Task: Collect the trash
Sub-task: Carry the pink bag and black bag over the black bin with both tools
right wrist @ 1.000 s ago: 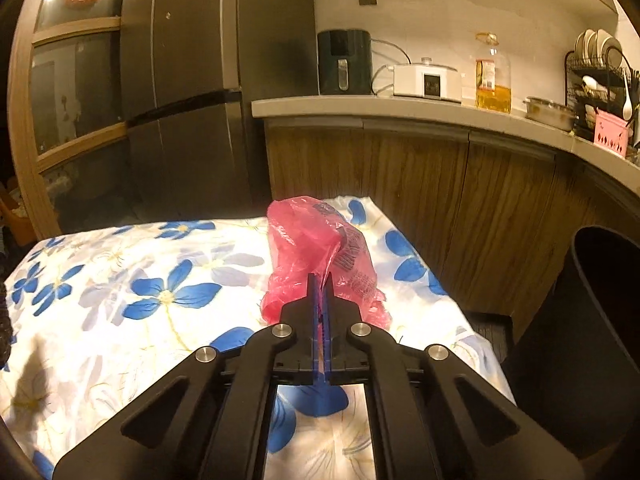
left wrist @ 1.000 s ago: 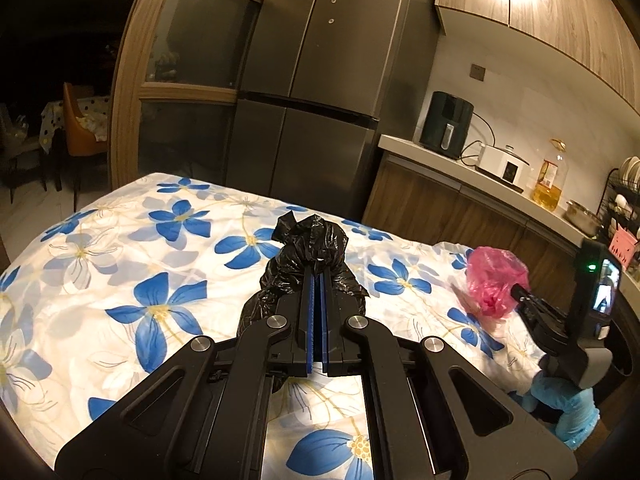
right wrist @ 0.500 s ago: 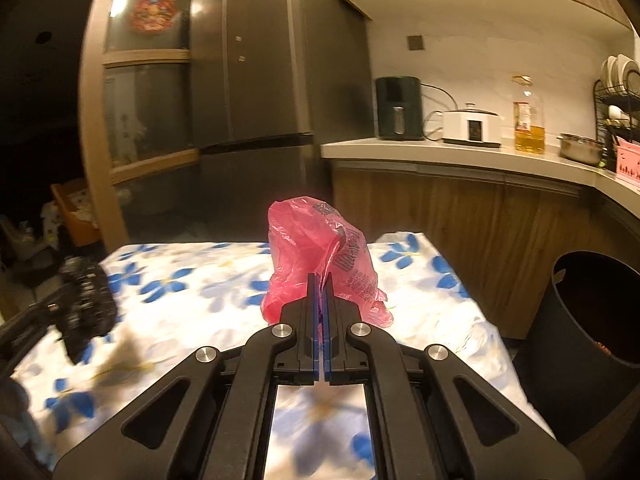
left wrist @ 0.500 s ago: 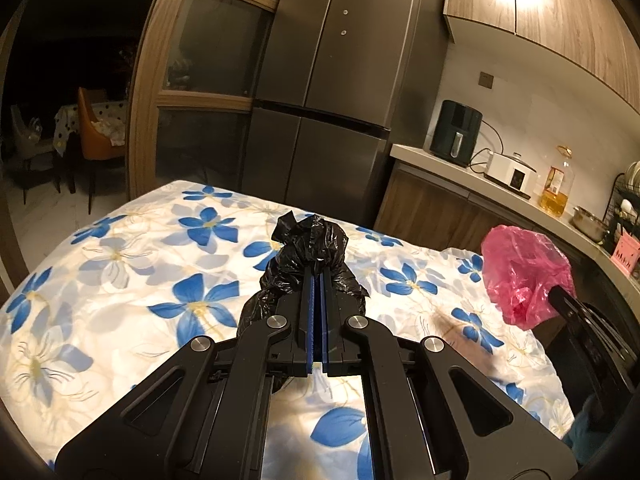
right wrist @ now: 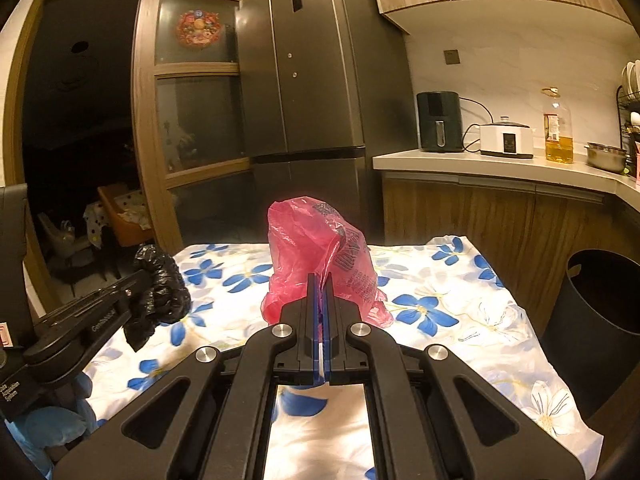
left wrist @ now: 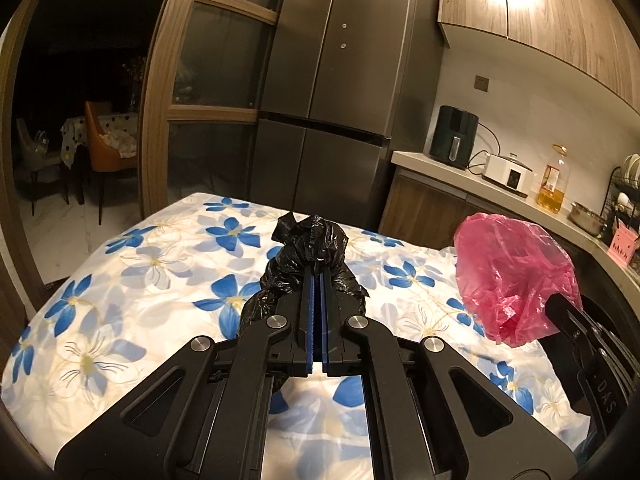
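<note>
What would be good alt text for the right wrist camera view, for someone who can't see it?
The right hand-held gripper is shut on a crumpled pink plastic bag above a table with a blue-flowered cloth. At left, the left hand-held gripper holds a black trash bag; a dark bin stands at right.

surface: table (right wrist: 460, 344) | cover: white cloth with blue flowers (left wrist: 160, 280), draped over edges

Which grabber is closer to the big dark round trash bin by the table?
Right. The right gripper, holding the crinkly pink plastic bag, is beside the dark round trash bin; the left gripper is farther away across the table.
</note>
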Motion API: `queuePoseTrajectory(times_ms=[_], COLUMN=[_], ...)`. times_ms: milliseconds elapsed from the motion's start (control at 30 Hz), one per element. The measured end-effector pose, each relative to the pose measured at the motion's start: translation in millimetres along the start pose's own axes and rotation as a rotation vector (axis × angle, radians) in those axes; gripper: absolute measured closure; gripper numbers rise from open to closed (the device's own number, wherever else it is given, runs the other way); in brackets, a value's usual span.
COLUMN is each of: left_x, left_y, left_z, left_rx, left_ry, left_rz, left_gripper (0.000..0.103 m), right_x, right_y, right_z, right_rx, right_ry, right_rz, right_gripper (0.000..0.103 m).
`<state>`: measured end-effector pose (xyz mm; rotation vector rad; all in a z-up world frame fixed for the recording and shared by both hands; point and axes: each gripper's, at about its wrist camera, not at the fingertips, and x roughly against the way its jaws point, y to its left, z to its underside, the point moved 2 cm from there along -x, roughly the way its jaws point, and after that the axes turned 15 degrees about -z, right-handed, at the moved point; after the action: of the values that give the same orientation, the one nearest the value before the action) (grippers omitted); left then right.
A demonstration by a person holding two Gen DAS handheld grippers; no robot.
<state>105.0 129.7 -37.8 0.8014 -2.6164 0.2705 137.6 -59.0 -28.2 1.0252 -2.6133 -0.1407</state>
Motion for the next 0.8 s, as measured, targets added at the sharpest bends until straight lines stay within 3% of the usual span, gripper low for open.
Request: queuePoseTrajectory(times_ms=[367,800], left_x=[13.1,13.8], left_y=[1.9,-22.8], left_z=[3.0,6.4], left_rx=[-0.022,-0.060], left_ry=[-0.008,-0.007], left_rz=[-0.010,0.032], left_gripper=[0.101,0.101], right_x=[10.4,27.2], right_y=[8.0,-9.3], right_z=[-1.6,-4.8], right_rx=[-0.003,-0.021], right_ry=[-0.020,-0.050], right_rz=[-0.016,0.033], right_gripper=[0.101,0.101])
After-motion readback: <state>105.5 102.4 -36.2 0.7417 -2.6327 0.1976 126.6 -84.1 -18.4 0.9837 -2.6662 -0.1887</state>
